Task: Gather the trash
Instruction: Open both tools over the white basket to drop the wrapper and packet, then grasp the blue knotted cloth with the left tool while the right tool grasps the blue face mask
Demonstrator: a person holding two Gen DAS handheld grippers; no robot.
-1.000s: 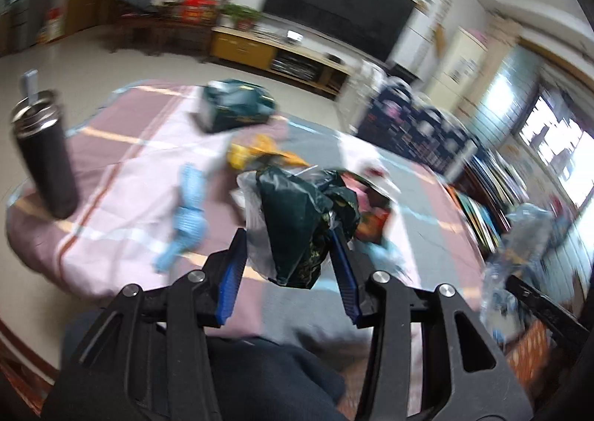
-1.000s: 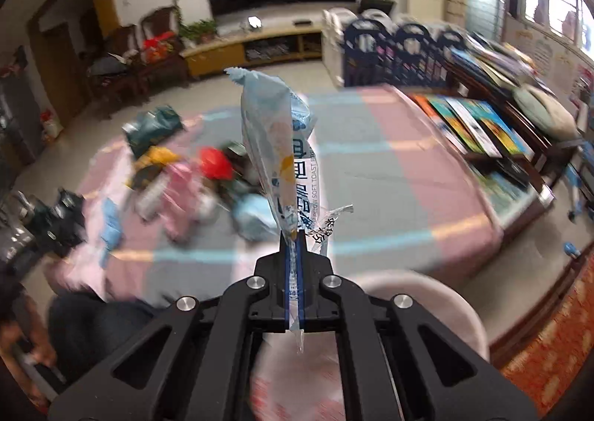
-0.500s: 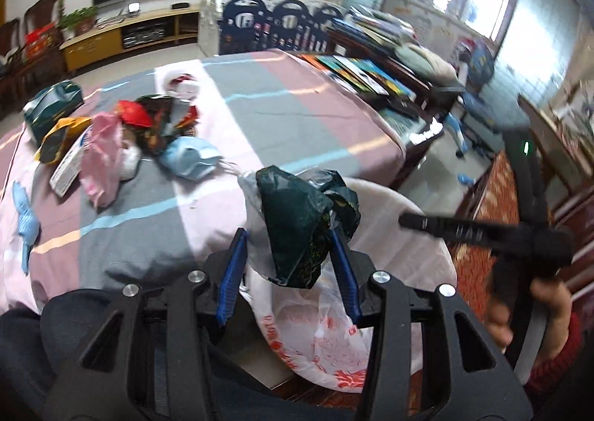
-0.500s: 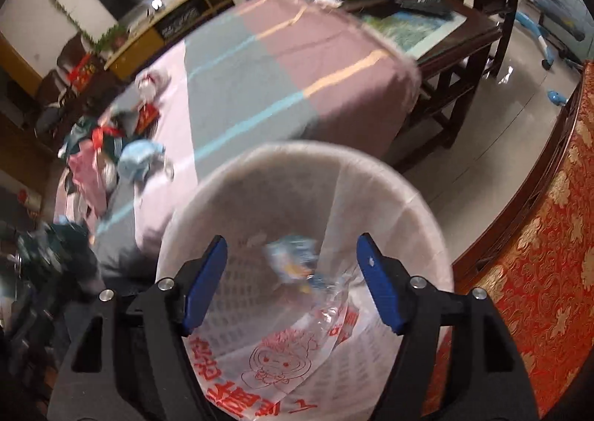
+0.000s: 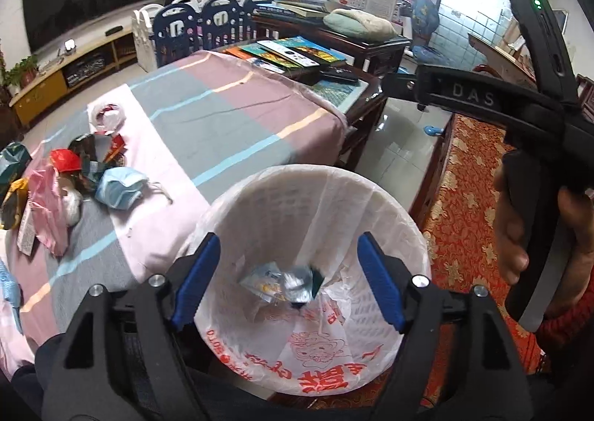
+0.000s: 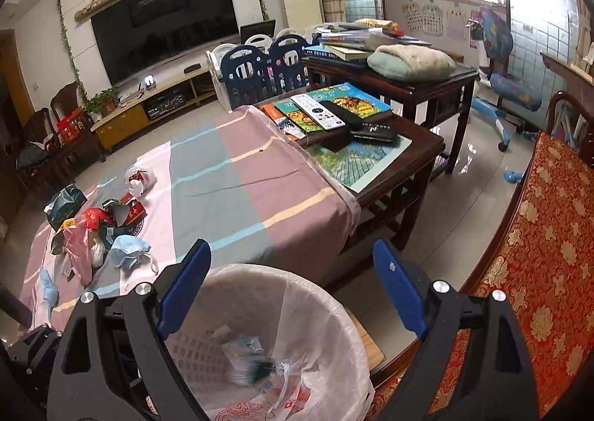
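Observation:
My left gripper (image 5: 287,265) is open and empty, right above a white lined trash basket (image 5: 389,205). A dark green bag and a pale wrapper (image 5: 286,281) lie at its bottom. My right gripper (image 6: 291,272) is open and empty above the same basket (image 6: 326,298); its black body shows in the left wrist view (image 5: 482,98). More trash lies on the striped cloth table (image 5: 230,116): a blue face mask (image 5: 118,189), a pink bag (image 5: 46,209), a red wrapper (image 5: 65,159), also seen in the right wrist view (image 6: 122,248).
A dark wooden side table (image 6: 419,150) with books and remote controls stands beyond the cloth table. A red patterned sofa cushion (image 6: 527,272) is at the right. A TV (image 6: 167,20) and low cabinet fill the far wall. A blue chair (image 6: 508,87) stands by the window.
My left gripper swung over the basket, opened and dropped the dark green bag into it. My right gripper, open after dropping its wrapper, has lifted and tilted up from the basket.

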